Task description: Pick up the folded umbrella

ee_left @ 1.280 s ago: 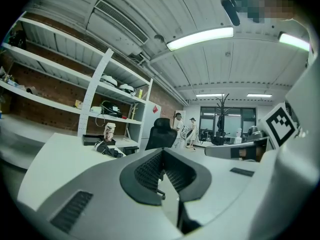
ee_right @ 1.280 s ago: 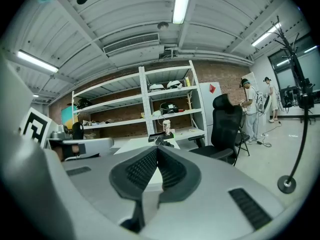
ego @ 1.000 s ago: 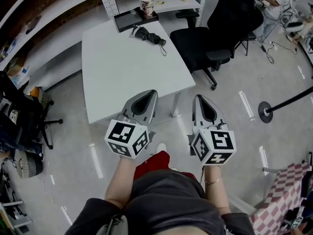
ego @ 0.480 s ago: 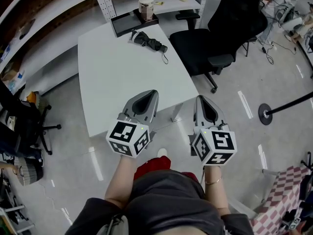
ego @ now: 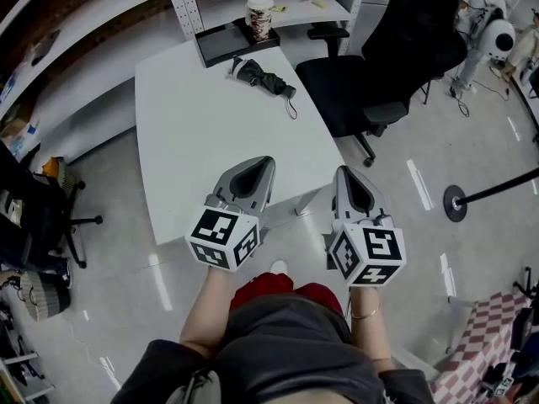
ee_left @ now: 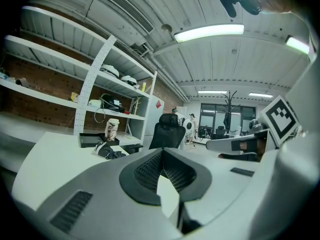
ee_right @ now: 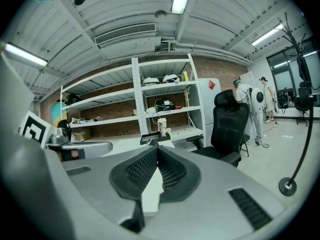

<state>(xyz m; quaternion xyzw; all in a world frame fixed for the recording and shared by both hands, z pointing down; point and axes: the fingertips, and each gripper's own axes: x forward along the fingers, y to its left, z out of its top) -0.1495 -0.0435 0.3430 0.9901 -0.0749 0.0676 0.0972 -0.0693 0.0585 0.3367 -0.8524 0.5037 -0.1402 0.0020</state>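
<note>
The folded black umbrella (ego: 264,76) lies near the far right corner of the white table (ego: 202,141), its strap trailing toward the edge. It shows small in the left gripper view as a dark bundle (ee_left: 111,152) on the tabletop. My left gripper (ego: 262,165) hovers over the table's near edge, shut, nothing between its pads. My right gripper (ego: 344,175) is just off the table's near right corner, above the floor, also shut and empty. Both point toward the umbrella and are well short of it.
A black tray (ego: 227,42) with a paper cup (ego: 259,15) sits at the table's far edge, just behind the umbrella. A black office chair (ego: 379,66) stands right of the table. Shelving runs along the far wall. A stanchion base (ego: 455,202) is on the floor at right.
The table and umbrella have drawn nearer and lower in the head view as the person moved forward. Both grippers kept their pose, still shut.
</note>
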